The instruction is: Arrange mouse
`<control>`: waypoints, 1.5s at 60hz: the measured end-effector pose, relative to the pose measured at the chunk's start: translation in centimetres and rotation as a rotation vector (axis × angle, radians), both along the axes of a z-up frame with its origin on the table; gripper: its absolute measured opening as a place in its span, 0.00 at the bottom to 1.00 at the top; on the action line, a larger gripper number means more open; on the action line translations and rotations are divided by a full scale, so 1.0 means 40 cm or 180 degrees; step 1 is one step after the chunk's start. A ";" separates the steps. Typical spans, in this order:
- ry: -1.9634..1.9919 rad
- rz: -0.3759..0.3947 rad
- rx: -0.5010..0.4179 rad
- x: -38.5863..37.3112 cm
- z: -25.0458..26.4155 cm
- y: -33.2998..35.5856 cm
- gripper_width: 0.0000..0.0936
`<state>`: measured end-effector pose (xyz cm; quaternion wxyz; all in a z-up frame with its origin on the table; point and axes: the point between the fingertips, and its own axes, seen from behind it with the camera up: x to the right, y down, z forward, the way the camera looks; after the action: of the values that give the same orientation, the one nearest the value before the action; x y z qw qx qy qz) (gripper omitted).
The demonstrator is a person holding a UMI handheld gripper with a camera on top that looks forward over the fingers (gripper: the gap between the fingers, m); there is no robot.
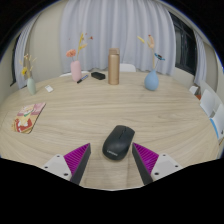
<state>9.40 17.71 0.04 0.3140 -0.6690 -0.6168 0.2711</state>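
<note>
A black computer mouse (118,142) lies on the light wooden table (70,125), just ahead of and between my two fingers. My gripper (112,158) is open, its purple pads (77,157) standing wide apart on either side of the mouse's near end, with gaps on both sides. The mouse rests on the table on its own.
At the back of the table stand a pink vase with flowers (76,70), a tan cylinder (114,67), a blue vase (152,80) and a small dark object (98,75). A colourful booklet (27,118) lies at the left. White curtains hang behind.
</note>
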 end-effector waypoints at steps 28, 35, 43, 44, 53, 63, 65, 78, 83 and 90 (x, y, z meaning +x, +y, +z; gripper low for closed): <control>-0.0020 -0.0012 -0.0035 -0.161 -0.035 -0.018 0.78; -0.0023 0.0009 0.0017 -0.172 -0.038 -0.021 0.50; -0.0088 0.0096 -0.0003 -0.175 -0.015 -0.060 0.38; -0.0091 0.0099 -0.0016 -0.178 -0.006 -0.070 0.38; 0.0098 0.0155 -0.0088 -0.246 0.153 -0.214 0.37; 0.0325 0.0397 -0.0300 -0.366 0.311 -0.505 0.37; 0.0348 0.0466 -0.0329 -0.384 0.322 -0.570 0.37; 0.0269 0.0694 -0.0418 -0.444 0.220 -0.947 0.37; 0.0146 0.0736 -0.0410 -0.431 0.131 -1.036 0.37; -0.0036 0.0809 -0.0275 -0.405 0.028 -1.090 0.40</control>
<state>-6.78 -25.90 1.16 0.2445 -0.5998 -0.6861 0.3313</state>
